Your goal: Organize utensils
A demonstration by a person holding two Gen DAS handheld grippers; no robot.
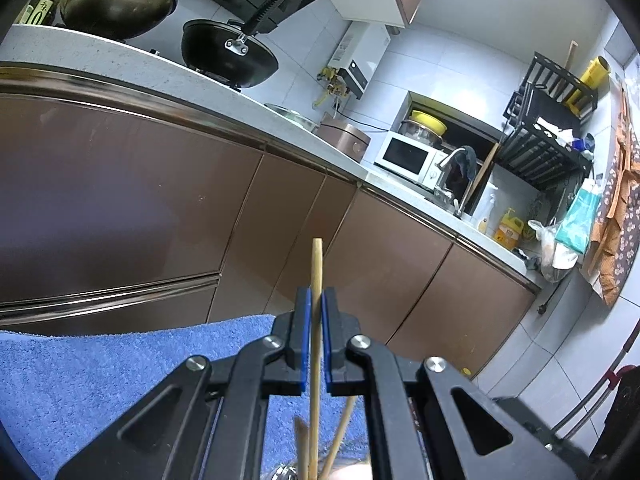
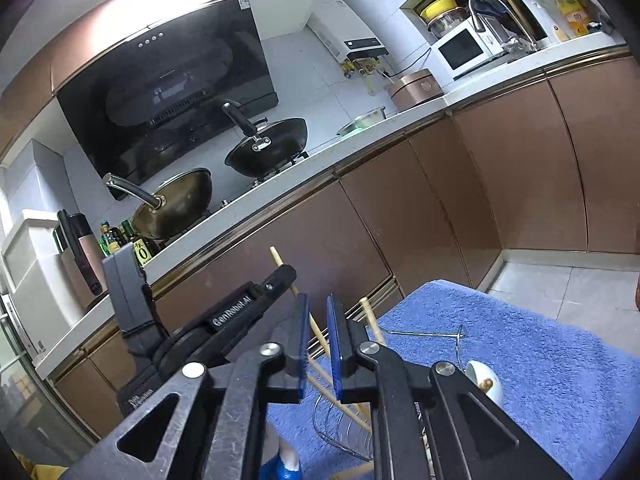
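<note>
Your left tongs (image 1: pixel 316 312) were clenched on one upright chopstick (image 1: pixel 317 264) above the blue towel (image 1: pixel 100 380). Your right tongs (image 2: pixel 318 320) stood slightly apart, gripping nothing, with a chopstick (image 2: pixel 320 338) slanting behind them over a wire rack (image 2: pixel 340 428). Several sticks looked gathered there; a white spoon (image 2: pixel 486 380) lay loose on the surface. The sorting seemed partway done. The neighbouring tool's arm read "GenRobot.AI" (image 2: pixel 232 312); a bottle (image 2: pixel 142 252) showed "0".
</note>
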